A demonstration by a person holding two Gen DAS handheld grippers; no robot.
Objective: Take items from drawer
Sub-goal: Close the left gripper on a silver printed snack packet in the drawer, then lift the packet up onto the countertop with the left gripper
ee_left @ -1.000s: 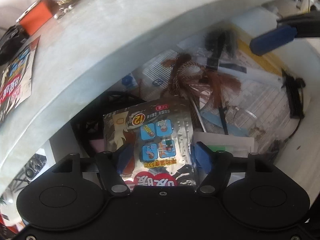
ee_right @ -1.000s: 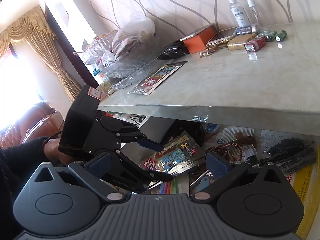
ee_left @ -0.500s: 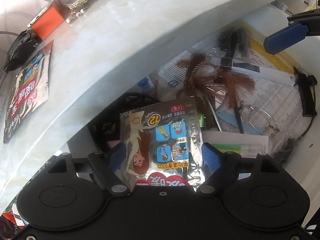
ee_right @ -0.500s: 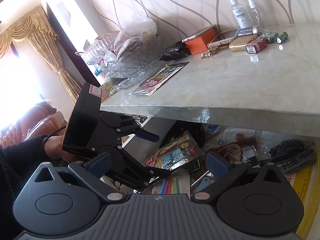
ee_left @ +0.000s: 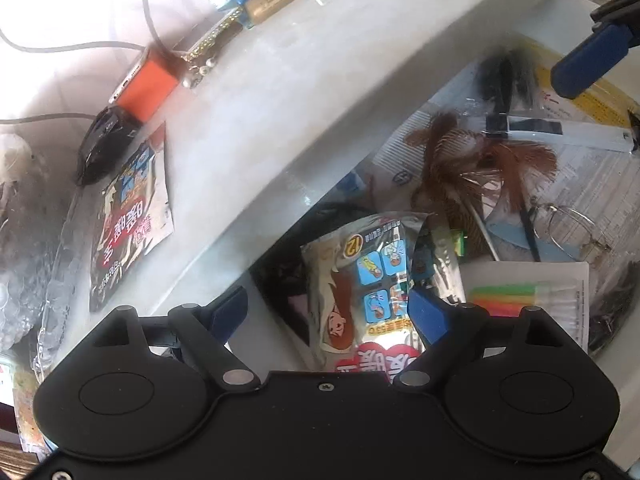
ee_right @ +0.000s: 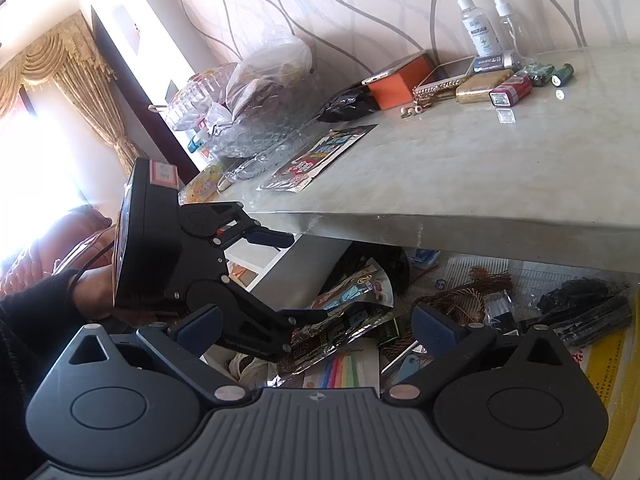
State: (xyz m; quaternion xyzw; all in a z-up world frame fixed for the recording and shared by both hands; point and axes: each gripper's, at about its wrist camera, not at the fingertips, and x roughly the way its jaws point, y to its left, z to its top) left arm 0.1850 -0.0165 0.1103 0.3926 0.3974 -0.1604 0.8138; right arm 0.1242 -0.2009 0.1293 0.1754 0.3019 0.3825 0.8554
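Under the marble tabletop [ee_left: 280,92] the drawer [ee_left: 612,380] is pulled out and full of clutter. A silver cartoon snack packet [ee_left: 372,280] lies on that clutter, between the fingers of my left gripper [ee_left: 328,312]. Its jaws are opening: the right pad is at the packet's edge and the left pad stands well clear. In the right wrist view the left gripper [ee_right: 304,276] has its lower finger at the packet [ee_right: 352,292] and its upper finger high above. My right gripper [ee_right: 318,326] hovers open over the drawer, holding nothing. A matching packet [ee_right: 316,160] lies on the tabletop.
The drawer also holds a brown tassel [ee_left: 480,168], wire glasses [ee_left: 572,228], a card of coloured strips [ee_left: 520,300], black clips [ee_right: 580,300] and a yellow ruler [ee_right: 608,380]. On the tabletop are an orange box [ee_right: 396,84], a black pouch [ee_right: 348,106], spray bottles [ee_right: 476,24] and plastic bags [ee_right: 256,92].
The left gripper's jaws have spread wider around the packet, and its view has tilted up to take in more of the tabletop. The right gripper has stayed still.
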